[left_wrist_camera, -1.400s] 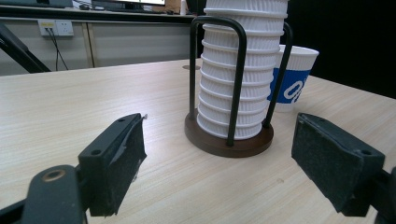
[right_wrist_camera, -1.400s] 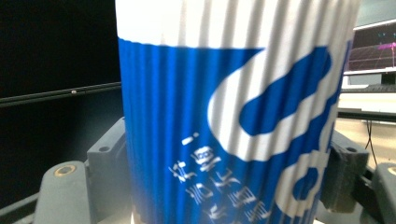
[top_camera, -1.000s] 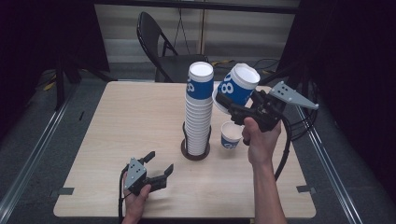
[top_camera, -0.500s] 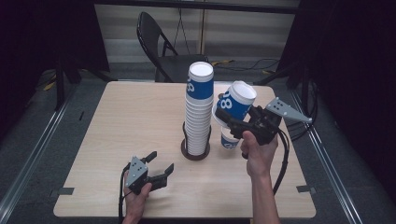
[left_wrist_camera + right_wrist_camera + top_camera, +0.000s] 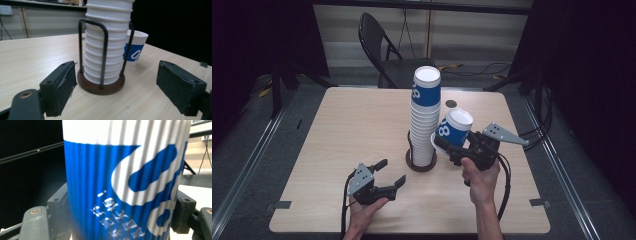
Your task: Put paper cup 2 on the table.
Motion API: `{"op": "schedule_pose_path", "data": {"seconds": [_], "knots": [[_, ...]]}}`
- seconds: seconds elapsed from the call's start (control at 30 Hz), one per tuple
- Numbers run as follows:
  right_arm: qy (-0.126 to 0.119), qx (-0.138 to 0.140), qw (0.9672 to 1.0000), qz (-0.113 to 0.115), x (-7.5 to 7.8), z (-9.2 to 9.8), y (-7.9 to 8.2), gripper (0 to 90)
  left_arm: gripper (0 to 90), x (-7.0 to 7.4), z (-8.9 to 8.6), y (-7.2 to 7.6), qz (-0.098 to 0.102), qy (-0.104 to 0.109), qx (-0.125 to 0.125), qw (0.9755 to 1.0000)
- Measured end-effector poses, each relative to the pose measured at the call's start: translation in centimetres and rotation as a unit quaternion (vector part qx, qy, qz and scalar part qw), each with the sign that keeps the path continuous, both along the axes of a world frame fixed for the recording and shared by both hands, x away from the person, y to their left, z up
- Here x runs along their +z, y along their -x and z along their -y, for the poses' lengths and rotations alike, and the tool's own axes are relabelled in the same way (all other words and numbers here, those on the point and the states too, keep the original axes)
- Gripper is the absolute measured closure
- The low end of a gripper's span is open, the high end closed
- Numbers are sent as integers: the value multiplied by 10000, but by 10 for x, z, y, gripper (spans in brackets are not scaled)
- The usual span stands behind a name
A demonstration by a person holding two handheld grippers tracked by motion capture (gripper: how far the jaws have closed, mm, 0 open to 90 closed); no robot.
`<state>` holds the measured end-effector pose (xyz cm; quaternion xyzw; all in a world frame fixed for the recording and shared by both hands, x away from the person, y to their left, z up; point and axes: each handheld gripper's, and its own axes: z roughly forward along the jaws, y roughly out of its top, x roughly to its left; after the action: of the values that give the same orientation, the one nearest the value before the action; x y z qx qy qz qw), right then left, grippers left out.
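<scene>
My right gripper (image 5: 451,147) is clamped on a blue-and-white paper cup (image 5: 454,128), tilted, held just right of the cup stack (image 5: 425,120) in its wire holder (image 5: 420,165). A second cup (image 5: 135,48) stands on the table behind the holder in the left gripper view. My left gripper (image 5: 388,172) rests near the front edge of the table (image 5: 352,125), jaws wide with nothing between, having just widened a touch. Open tabletop on the whole left half; the right edge is close to my right hand (image 5: 482,179).
</scene>
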<state>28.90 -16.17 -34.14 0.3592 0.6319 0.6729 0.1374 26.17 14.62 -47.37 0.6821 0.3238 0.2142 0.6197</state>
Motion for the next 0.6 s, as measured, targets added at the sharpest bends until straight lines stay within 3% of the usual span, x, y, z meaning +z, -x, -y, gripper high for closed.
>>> {"op": "schedule_pose_path", "data": {"seconds": [0.17,0.23,0.4,0.6], "knots": [[-55,88,9998,-145,-15,-3,4,223,171,2,2,4,92,-7,-29,10000],[-42,125,9996,-232,-21,-6,5,223,207,1,1,5,101,141,-16,9998],[-35,225,9991,-372,-36,-14,8,223,220,0,2,4,145,197,6,9997],[-154,283,9980,-544,-51,-20,12,224,267,0,2,5,181,149,-107,9997]]}}
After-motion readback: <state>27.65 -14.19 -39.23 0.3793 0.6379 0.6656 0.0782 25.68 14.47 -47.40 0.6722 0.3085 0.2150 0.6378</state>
